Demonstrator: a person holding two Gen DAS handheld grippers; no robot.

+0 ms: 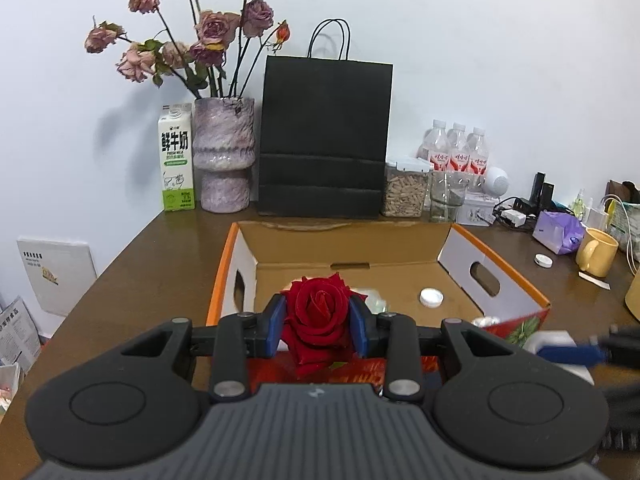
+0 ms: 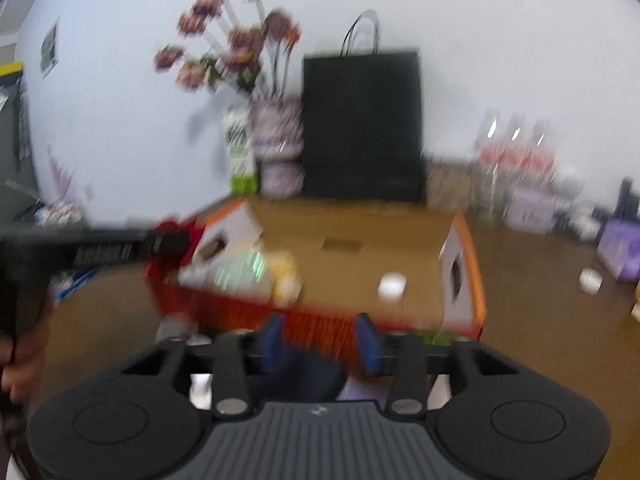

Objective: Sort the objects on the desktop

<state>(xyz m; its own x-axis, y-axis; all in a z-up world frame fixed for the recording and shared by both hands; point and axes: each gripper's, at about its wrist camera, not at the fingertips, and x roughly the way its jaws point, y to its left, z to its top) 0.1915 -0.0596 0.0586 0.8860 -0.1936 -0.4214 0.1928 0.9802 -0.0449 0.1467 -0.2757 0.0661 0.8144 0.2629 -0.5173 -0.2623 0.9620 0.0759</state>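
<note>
My left gripper (image 1: 318, 320) is shut on a red rose (image 1: 320, 300), its blue pads pressing the bloom from both sides just above the near wall of an open cardboard box (image 1: 460, 248) with orange rims. A white cap (image 1: 431, 297) lies on the box floor. In the blurred right wrist view my right gripper (image 2: 320, 324) stands open at the box's red front wall (image 2: 248, 312), with nothing seen pressed between its pads. The left gripper with the rose (image 2: 172, 236) shows at the box's left corner. Pale blurred items (image 2: 256, 272) lie inside the box.
Along the back wall stand a milk carton (image 1: 176, 160), a purple vase of dried roses (image 1: 224, 156), a black paper bag (image 1: 324, 136), a jar (image 1: 404, 188) and water bottles (image 1: 456, 152). At the right are a yellow mug (image 1: 596, 256), a purple pack (image 1: 558, 232) and a white lid (image 1: 543, 260).
</note>
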